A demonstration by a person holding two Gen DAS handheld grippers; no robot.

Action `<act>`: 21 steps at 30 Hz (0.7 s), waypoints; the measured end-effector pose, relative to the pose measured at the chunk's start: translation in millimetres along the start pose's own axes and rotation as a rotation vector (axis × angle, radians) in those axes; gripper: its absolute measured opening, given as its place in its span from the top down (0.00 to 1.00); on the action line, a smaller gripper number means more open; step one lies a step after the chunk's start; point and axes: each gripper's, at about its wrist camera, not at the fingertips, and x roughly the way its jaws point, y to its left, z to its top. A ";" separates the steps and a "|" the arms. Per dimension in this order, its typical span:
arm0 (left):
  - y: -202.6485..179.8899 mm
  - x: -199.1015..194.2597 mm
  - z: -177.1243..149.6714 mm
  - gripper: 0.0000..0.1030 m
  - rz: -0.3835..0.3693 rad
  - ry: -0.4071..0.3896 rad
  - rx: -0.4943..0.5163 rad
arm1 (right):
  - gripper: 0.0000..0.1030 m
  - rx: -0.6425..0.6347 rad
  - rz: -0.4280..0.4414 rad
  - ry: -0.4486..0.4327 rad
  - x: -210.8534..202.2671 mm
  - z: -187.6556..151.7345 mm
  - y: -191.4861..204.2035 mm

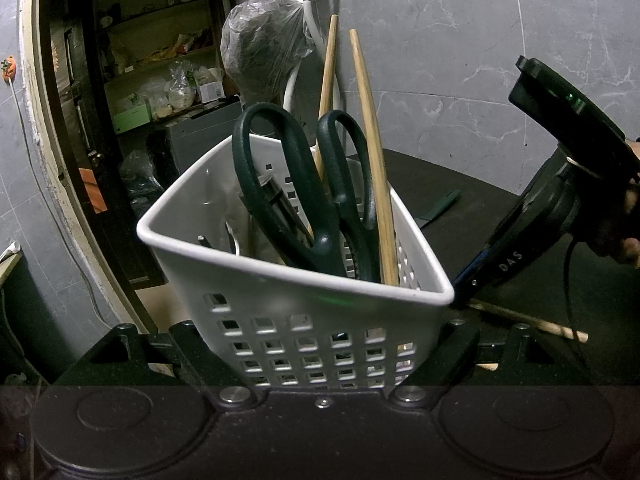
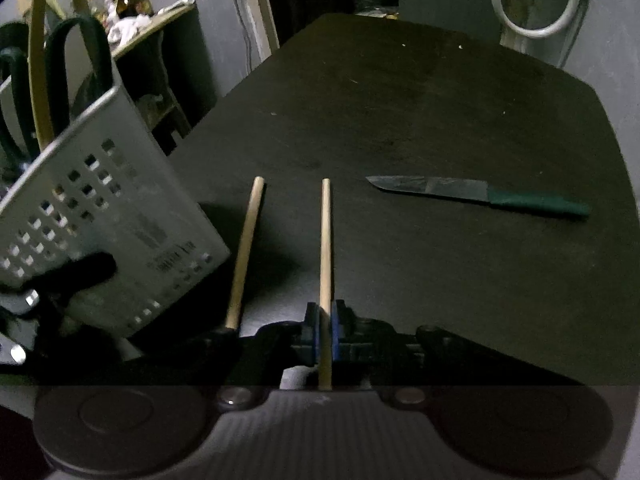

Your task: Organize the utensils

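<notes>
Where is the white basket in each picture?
Left wrist view: the white basket fills the middle, held between the left gripper fingers.
Right wrist view: the basket is at the left edge, tilted.
Shared landmark: the green scissors standing in the basket, seen at top left in the right wrist view.

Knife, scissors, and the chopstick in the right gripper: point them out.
knife (image 2: pixel 440 189), right wrist view, on the blade's middle.
scissors (image 1: pixel 280 184), left wrist view, on the left handle loop, inside the basket (image 1: pixel 280 280).
chopstick (image 2: pixel 325 248), right wrist view, on the mid shaft, ahead of the right gripper (image 2: pixel 325 330).
</notes>
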 end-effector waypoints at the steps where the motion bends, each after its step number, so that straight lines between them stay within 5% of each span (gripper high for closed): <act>1: 0.1 0.0 0.0 0.17 0.000 0.000 0.000 | 0.94 0.015 0.012 -0.004 -1.0 0.8 -1.8; 12: 0.0 0.1 0.0 0.17 0.000 0.000 -0.001 | 0.92 0.120 0.104 -0.015 3.2 2.8 9.2; 17: 0.0 0.1 -0.1 0.17 -0.001 0.000 0.000 | 0.64 0.128 0.121 -0.021 0.9 8.1 9.3; 21: -0.4 0.8 0.2 0.17 -0.001 -0.001 -0.002 | 0.53 0.061 0.091 -0.008 1.4 9.6 26.3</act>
